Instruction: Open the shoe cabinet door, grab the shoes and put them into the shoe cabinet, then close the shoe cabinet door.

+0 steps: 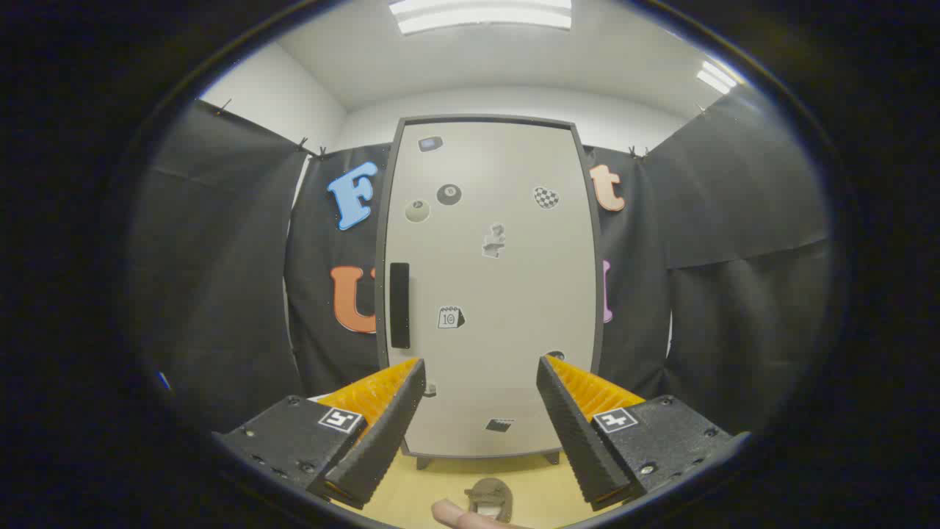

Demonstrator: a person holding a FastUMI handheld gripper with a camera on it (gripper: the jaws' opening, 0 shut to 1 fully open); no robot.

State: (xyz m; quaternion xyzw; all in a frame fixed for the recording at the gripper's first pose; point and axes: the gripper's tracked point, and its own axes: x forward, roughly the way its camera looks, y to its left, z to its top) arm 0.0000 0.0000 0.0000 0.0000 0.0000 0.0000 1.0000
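A tall pale shoe cabinet (pixel 507 294) stands straight ahead with its door shut and several stickers on it. A black vertical handle (pixel 399 305) sits near the door's left edge, just above my left fingertip. A brownish shoe (pixel 490 498) lies on the yellow floor in front of the cabinet, low between my fingers. My gripper (pixel 481 371) is open, with nothing between its fingers, and stands well short of the cabinet.
Black cloth walls close in the booth to the left and right of the cabinet. A person's fingertip (pixel 459 516) shows beside the shoe. The yellow floor (pixel 433 488) runs from the cabinet's short feet toward me.
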